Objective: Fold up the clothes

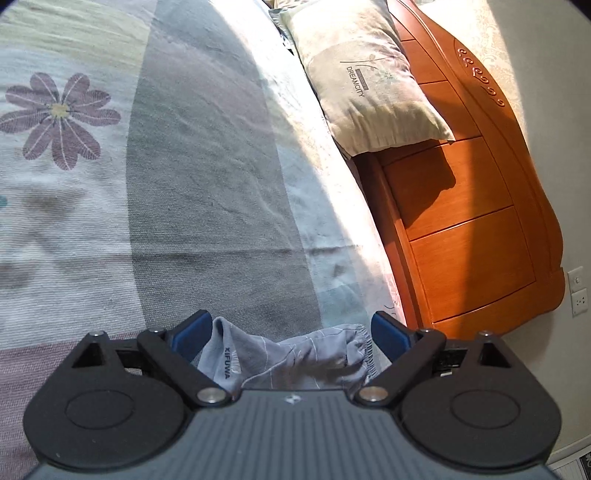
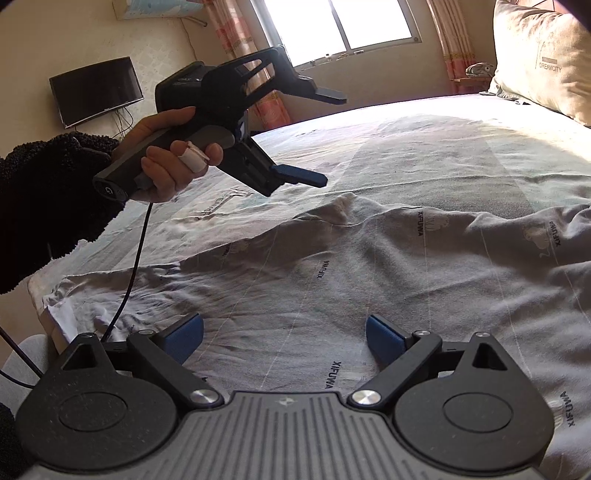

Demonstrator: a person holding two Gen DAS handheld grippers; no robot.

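Observation:
A grey garment (image 2: 351, 258) printed with "XIFUWA" and thin white lines lies spread and wrinkled across the bed. My right gripper (image 2: 284, 325) is open just above it, nothing between its blue pads (image 2: 184, 338). A hand (image 2: 166, 162) holds my left gripper (image 2: 334, 139) in the air over the garment's far edge, jaws wide apart and empty. In the left wrist view that gripper (image 1: 288, 325) is open, with a gathered elastic edge of the garment (image 1: 288, 356) showing below, between the fingers but not pinched.
The bed sheet (image 1: 184, 166) has grey bands and a purple flower print. A pillow (image 1: 369, 85) leans on the orange wooden headboard (image 1: 461, 221). A dark sleeve (image 2: 44, 206) and a cable (image 2: 136, 254) are at the left. A wall screen (image 2: 96, 90) and a window (image 2: 343, 26) lie beyond.

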